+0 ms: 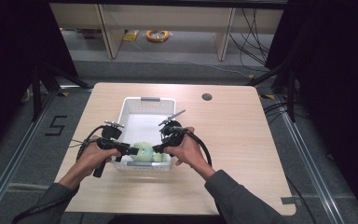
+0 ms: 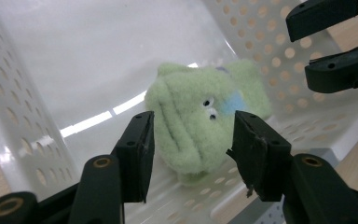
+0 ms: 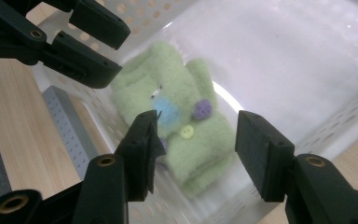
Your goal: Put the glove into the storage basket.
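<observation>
Lying fuzzy green toy [image 2: 200, 126] in perforated basket [image 2: 23, 140]

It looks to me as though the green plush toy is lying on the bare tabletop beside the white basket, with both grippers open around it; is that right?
Not quite: the green plush toy lies inside the white basket, at its near end, not on the table. The left gripper view shows perforated basket walls around it. The rest holds: the left gripper and right gripper both stand open, pads clear of the toy.
</observation>
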### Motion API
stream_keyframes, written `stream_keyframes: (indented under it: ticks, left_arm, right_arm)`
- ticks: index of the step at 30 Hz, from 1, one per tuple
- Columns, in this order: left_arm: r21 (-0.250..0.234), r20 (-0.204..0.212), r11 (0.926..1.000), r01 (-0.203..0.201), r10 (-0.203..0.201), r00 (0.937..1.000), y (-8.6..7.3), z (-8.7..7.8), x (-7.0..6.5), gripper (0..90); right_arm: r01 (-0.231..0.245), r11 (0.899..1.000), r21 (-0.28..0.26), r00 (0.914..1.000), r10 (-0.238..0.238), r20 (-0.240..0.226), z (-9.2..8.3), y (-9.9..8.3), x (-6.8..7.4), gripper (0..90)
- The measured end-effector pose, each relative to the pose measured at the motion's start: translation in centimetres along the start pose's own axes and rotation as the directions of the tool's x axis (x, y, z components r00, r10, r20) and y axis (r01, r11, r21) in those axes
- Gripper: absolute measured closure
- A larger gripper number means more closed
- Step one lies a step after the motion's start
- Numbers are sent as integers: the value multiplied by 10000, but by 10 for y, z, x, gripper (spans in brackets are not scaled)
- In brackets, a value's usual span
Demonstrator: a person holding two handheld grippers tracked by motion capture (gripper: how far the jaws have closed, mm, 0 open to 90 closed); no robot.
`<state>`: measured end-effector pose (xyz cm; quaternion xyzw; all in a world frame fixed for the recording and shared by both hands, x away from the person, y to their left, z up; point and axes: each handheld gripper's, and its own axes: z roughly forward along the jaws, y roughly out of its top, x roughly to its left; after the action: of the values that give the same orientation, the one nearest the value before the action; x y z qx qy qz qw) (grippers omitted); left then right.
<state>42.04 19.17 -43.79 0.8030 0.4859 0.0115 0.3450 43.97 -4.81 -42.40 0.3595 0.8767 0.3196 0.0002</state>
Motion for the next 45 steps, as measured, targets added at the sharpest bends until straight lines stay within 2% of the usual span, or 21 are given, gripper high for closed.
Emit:
stream_keyframes:
  ticks: [1, 2, 4, 5, 6, 7, 10, 12, 16, 18, 19, 25, 26, 27, 31, 33, 35, 37, 40, 43, 45]
  left_arm:
    - [48, -7, 9999, -136, 136, 9999, 1, -2, 1, 479]
    - [-119, 44, 9999, 19, -19, 10000, 1, -3, -1, 479]
    - [-226, 48, 9997, -14, 15, 10000, 2, -7, -1, 464]
    - [-355, 188, 9994, -28, 35, 9998, 2, -11, -3, 457]
    - [-355, 188, 9994, -28, 35, 9998, 2, -11, -3, 448]
    - [-451, 129, 9990, 31, -25, 9999, 2, -13, -5, 442]
    - [-591, 256, 9982, -73, 88, 9996, 0, -15, -12, 432]
    - [-661, 323, 9977, -122, 144, 9994, -2, -17, -16, 424]
    - [-834, 452, 9965, -110, 148, 9989, -6, -19, -26, 405]
    - [-835, 587, 9962, -247, 296, 9978, -8, -20, -33, 397]
    - [-907, 614, 9957, -182, 238, 9978, -8, -20, -36, 391]
    - [-1272, 900, 9918, -152, 268, 9956, -13, -20, -53, 376]
    - [-1215, 948, 9924, -208, 325, 9950, -13, -20, -55, 373]
    - [-1263, 966, 9918, -212, 335, 9948, -14, -20, -57, 367]
    - [-1258, 1208, 9917, -267, 421, 9918, -18, -19, -66, 361]
    - [-1331, 1241, 9905, -353, 520, 9909, -20, -19, -70, 361]
    - [-1368, 1413, 9899, -369, 563, 9884, -22, -19, -75, 360]
    - [-1426, 1364, 9890, -398, 594, 9889, -23, -19, -77, 359]
    - [-1423, 1460, 9888, -448, 657, 9871, -26, -20, -81, 358]
    - [-1529, 1606, 9873, -438, 685, 9846, -29, -20, -85, 358]
    - [-1575, 1636, 9864, -474, 734, 9838, -32, -18, -88, 357]
  right_arm:
    - [187, 9996, -207, 9998, -188, -41, -3, 0, -1, 486]
    - [187, 9996, -207, 9998, -188, -41, -3, 0, -1, 486]
    - [272, 9990, -365, 9996, -272, 8, -8, -1, -3, 475]
    - [-218, 9995, -232, 9997, 221, 120, -15, -3, -1, 462]
    - [-218, 9995, -232, 9997, 221, 120, -15, -3, -1, 462]
    - [234, 9978, -619, 9997, -235, 3, -20, -5, -5, 447]
    - [186, 9972, -725, 9998, -189, -40, -26, -7, -6, 440]
    - [-91, 9976, -684, 9999, 97, 86, -33, -11, -7, 435]
    - [216, 9934, -1128, 9998, -211, 60, -42, -18, -13, 424]
    - [92, 9933, -1155, 9997, -66, 225, -47, -22, -14, 415]
    - [254, 9899, -1393, 9997, -260, -20, -49, -26, -17, 412]
    - [120, 9886, -1500, 9996, -158, -238, -57, -35, -23, 403]
    - [482, 9860, -1595, 9984, -523, -216, -59, -36, -25, 402]
    - [-42, 9871, -1600, 9994, -13, -340, -62, -40, -25, 398]
    - [-65, 9853, -1706, 9991, -7, -418, -65, -45, -27, 393]
    - [-94, 9850, -1723, 9996, 47, -275, -69, -48, -28, 391]
    - [-168, 9827, -1847, 9991, 94, -411, -71, -53, -30, 390]
    - [-54, 9817, -1904, 9992, -24, -406, -72, -55, -32, 390]
    - [-147, 9811, -1928, 9993, 81, -354, -76, -60, -32, 388]
    - [-336, 9782, -2052, 9981, 220, -584, -80, -66, -31, 386]
    - [-190, 9777, -2093, 9991, 104, -418, -82, -69, -33, 384]
